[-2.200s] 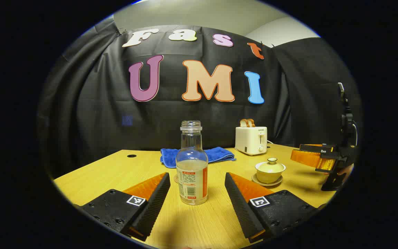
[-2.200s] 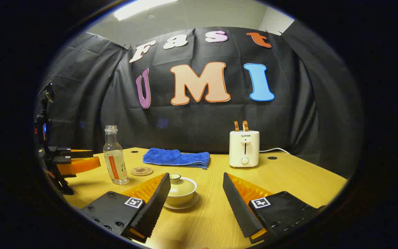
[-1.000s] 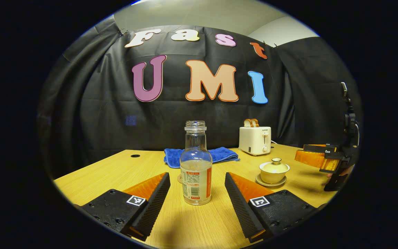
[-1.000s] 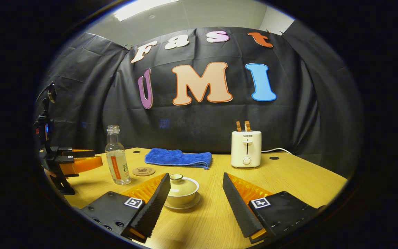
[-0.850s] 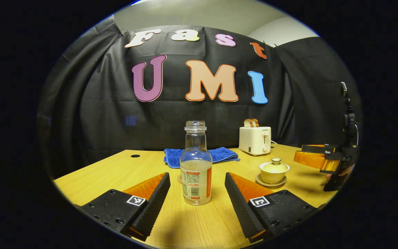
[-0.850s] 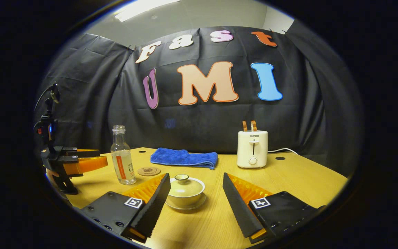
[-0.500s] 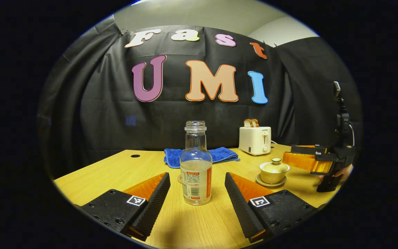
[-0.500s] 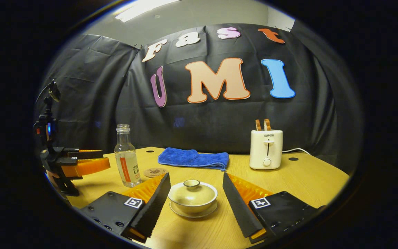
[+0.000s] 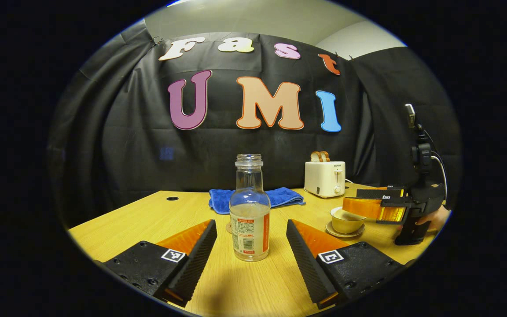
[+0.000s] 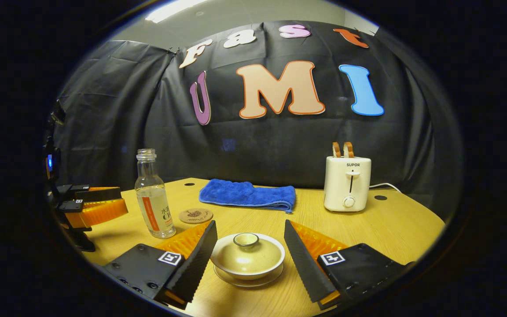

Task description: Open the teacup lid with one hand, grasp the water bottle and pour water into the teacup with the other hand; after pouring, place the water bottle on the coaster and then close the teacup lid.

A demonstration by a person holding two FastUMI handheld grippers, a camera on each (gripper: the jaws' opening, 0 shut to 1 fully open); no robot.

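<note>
An uncapped clear water bottle (image 9: 249,211), partly filled and wearing a white and orange label, stands upright on the wooden table (image 9: 148,220). My left gripper (image 9: 251,226) is open, and the bottle stands just beyond its fingertips without touching them. The lidded yellow teacup (image 10: 247,257) rests on its saucer between the fingers of my open right gripper (image 10: 250,226); neither finger touches it. In the left gripper view the right gripper (image 9: 350,202) hangs over the teacup (image 9: 345,222) and hides its lid. A round brown coaster (image 10: 195,215) lies beside the bottle (image 10: 153,207).
A folded blue towel (image 10: 249,193) lies at the back of the table. A white toaster (image 10: 347,182) with bread in it stands at the back right, its cord trailing off. The left gripper (image 10: 99,204) shows at the left edge of the right gripper view.
My right gripper has moved forward and down until the teacup sits between its open fingers. The left gripper and the bottle have stayed put.
</note>
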